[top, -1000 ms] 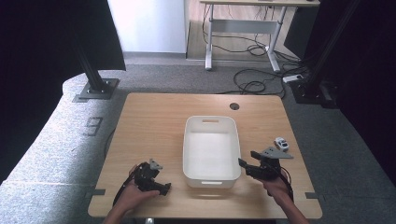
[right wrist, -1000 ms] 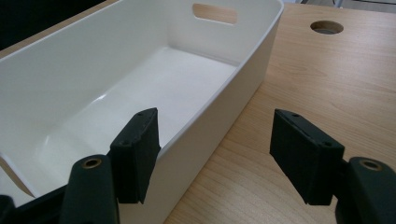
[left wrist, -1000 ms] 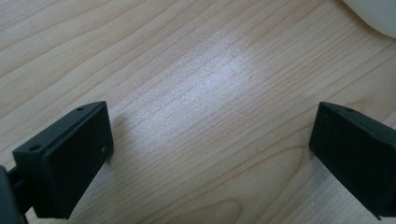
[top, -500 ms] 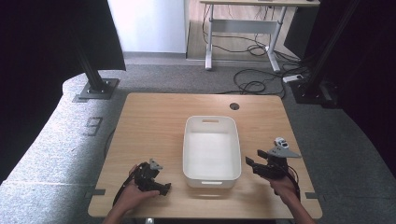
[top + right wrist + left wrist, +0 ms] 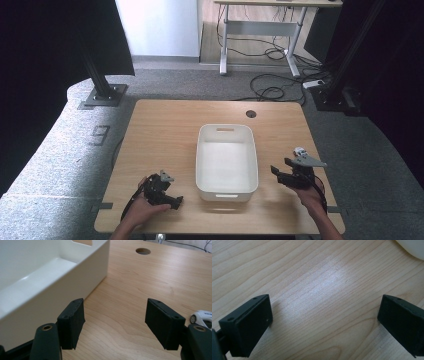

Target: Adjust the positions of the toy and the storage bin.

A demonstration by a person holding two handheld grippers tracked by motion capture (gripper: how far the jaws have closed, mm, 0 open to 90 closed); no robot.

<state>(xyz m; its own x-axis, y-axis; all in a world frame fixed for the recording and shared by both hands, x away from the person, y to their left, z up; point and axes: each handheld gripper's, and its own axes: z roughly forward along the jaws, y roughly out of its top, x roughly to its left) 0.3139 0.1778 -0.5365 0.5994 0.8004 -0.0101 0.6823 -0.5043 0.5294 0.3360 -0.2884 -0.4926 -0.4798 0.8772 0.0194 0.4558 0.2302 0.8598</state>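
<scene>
High view has the empty white bin (image 5: pixel 227 161) mid-surface (image 5: pixel 165 130), both tools with jaws apart flanking it, left tool (image 5: pixel 176 201) low, right tool (image 5: pixel 278 171) beside a small toy car (image 5: pixel 300 150), poised to grab.

Lab, black curtains (image 5: pixel 55 45), floor cables (image 5: pixel 270 90)

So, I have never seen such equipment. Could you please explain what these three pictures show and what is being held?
A person sits at a wooden table and holds hand-held tongs in each hand. The high view looks down from above: the left tongs and the right tongs flank an empty white tub. The other two pictures come from cameras riding on the tongs, looking along their black jaws. Both pairs stand open and hold nothing. A small white toy car lies beside the right tongs.
</scene>
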